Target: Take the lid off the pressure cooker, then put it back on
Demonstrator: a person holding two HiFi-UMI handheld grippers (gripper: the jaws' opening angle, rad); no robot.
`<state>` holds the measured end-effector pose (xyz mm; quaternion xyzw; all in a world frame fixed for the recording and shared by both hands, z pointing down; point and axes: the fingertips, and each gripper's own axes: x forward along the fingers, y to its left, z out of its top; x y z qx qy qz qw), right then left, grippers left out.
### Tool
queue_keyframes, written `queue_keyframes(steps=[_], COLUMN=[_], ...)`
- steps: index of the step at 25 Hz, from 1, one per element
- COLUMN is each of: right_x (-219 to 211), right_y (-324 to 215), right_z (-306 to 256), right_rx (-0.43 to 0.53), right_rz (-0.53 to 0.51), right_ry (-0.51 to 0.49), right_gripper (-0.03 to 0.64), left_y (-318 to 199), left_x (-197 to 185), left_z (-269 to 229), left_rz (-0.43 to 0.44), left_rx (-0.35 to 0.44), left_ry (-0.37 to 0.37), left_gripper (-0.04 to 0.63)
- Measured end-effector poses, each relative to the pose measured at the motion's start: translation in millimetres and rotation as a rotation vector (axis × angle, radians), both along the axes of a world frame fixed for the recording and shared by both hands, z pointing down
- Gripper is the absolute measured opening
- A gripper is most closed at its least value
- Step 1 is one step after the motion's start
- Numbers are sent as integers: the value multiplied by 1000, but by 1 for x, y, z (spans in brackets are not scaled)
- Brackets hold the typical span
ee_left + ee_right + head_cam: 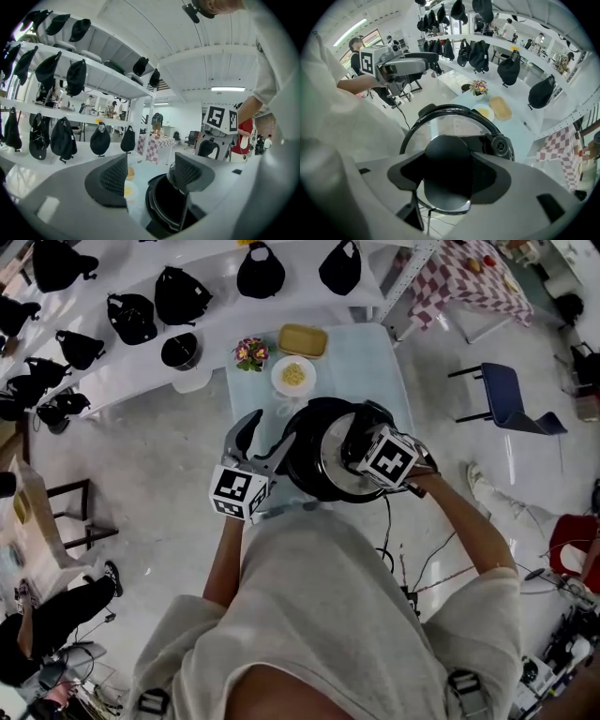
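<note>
right tongs: right gripper points steeply down, jaws wide but clamped on the fat black knob on top of the lid, so it's got the lid for sure

left tongs: left gripper is roughly level with its jaws spread and nothing pinched; only the table and a plate show through the gap, and its right jaw sits just beside the pot's rim

table: pale blue table, cooker at the near end, plate and flowers further back

cooker: pressure cooker sits on the table, mouth uncovered, dark inside in the left gripper view

lid: off the pot, hanging from the right tongs, floor and cables showing through the glass

which way: from the head view the lid sits a bit right of and nearer than the pot mouth, half overlapping it. It's round, so there's no long axis to line up. Going back on looks like a short slide left and away, then down. The right hand does it; the left is right there to steady the pot.
</note>
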<state>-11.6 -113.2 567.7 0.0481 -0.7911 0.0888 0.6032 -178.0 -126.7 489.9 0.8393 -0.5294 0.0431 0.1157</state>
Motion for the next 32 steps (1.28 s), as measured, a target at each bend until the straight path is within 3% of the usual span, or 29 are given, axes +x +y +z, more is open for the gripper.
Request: queue_keyframes(steps=[13,32], right_x=[-65,-75], right_y=[11,7], right_z=[16,32], right_rx=[19,-33], right_rz=[-102,-192], right_ry=[12,59], right_gripper=[271,272], left_y=[24,19], left_x=[-49,-48], left_z=[1,5], left_rz=[-106,-109], left_rx=[-6,-22], left_ry=[-10,-12], left_gripper=[308,308])
